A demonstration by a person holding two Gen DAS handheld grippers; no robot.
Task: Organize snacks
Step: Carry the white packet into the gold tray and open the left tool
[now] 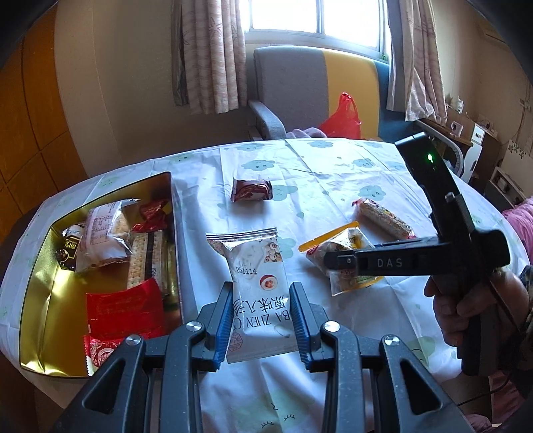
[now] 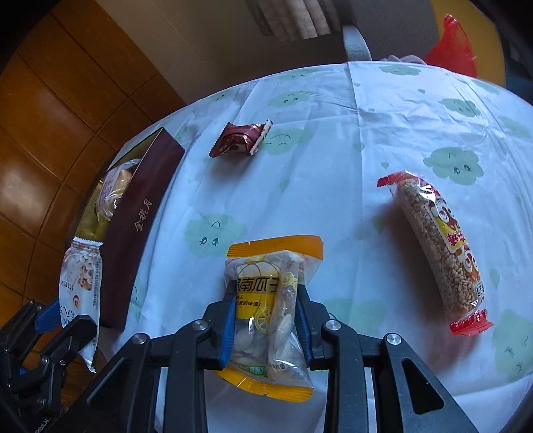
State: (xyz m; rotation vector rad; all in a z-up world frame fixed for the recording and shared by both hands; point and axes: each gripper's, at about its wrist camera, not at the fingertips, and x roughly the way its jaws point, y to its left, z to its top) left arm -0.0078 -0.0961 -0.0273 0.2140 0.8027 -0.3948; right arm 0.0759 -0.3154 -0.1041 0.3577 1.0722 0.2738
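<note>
Left tool [image 1: 261, 319] clenched on a white crinkly biscuit packet [image 1: 256, 283], lifted just right of the gold-lined snack box [image 1: 43, 266]. Right tool [image 2: 266, 324] clamped on a clear, yellow-edged seed pouch [image 2: 266, 299]. Flat on the counter [image 2: 333, 166] under a creased cloud-print cloth: a glossy brown wrapper [image 2: 241, 140] far, a long grainy sesame bar [image 2: 436, 246] right. Plenty of bare cloth between them. Beyond the far edge, a grey chair [image 1: 289, 83] and curtained window [image 1: 316, 16].

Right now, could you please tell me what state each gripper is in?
Left gripper: closed on the white snack packet.
Right gripper: closed on the yellow seed packet.
</note>
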